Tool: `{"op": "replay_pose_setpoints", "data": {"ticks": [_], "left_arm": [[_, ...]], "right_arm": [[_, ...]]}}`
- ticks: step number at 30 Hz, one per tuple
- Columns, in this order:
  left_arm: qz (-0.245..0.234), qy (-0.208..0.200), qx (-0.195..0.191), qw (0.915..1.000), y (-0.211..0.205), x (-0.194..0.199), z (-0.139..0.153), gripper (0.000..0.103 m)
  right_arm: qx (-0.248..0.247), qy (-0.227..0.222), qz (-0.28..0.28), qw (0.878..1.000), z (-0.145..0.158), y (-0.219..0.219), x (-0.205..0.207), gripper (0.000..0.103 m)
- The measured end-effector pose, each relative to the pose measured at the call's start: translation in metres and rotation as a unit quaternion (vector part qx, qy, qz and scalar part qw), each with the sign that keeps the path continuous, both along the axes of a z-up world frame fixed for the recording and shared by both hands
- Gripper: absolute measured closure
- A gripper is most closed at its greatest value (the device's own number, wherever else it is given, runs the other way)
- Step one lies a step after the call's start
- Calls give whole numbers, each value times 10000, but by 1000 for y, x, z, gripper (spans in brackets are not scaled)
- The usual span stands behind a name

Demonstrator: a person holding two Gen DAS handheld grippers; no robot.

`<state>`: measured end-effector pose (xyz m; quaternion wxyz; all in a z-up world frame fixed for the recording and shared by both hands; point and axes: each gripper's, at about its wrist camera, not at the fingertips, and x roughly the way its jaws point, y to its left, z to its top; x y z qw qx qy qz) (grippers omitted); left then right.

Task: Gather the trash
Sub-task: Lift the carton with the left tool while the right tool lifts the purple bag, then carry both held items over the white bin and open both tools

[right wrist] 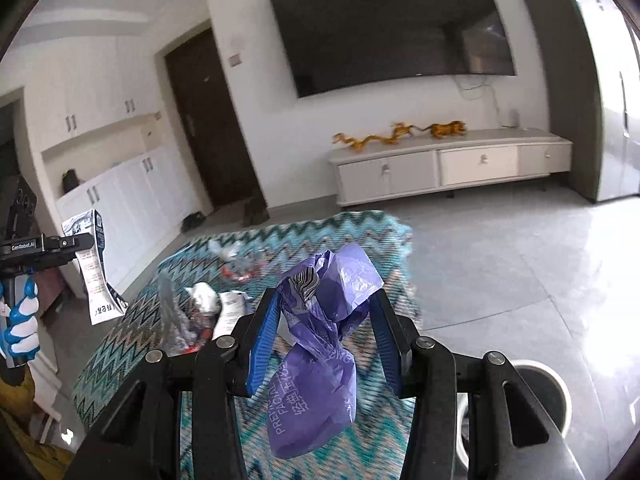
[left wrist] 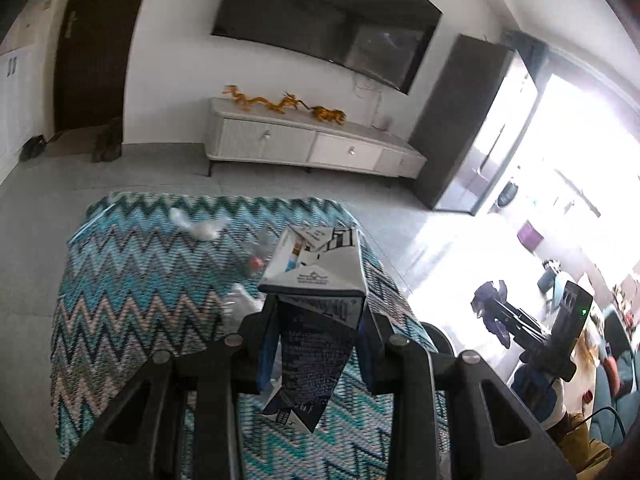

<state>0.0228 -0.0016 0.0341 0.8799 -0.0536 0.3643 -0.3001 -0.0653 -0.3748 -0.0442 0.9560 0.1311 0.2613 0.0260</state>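
We see the left gripper clamped on a crushed drink carton, dark-blue and white print; its lower end hangs between the black arms, text too small to read. In the right wrist view the same carton shows at the far left edge, gripper body partly cut off by the frame, w/ a gloved hand in blue and white on the handle below.

The right gripper is shut on a crumpled purple plastic bag, blue pads pressing its twisted middle; printing on it only partly legible.

Both items are held up above the zigzag-patterned table cover. More trash lies on it: a white wad, a paper slip, clear wrappers w/ red bits, all blurred, can't tell exactly what they are.

A round bin sits on the floor at lower right, mostly hidden behind the gripper arm. The left view's right side is blown out by window glare, detail lost there.
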Motion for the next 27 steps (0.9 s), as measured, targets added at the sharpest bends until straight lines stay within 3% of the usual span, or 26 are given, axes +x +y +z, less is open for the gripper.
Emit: {"op": "replay_pose_setpoints", "data": {"ticks": [5, 9, 20, 27], "left_arm": [[-411, 89, 227, 9989, -56, -2, -1, 72], [-909, 144, 457, 9947, -120, -1, -5, 72], [-2356, 497, 694, 9681, -329, -15, -45, 72], [-2665, 718, 724, 9584, -425, -19, -83, 71]], "right_arm": [[-66, 78, -475, 9988, -16, -36, -21, 57], [163, 191, -838, 9962, -37, -66, -37, 57], [539, 998, -1741, 9782, -113, -154, -62, 57], [584, 1395, -2010, 9679, -154, -190, -60, 56]]}}
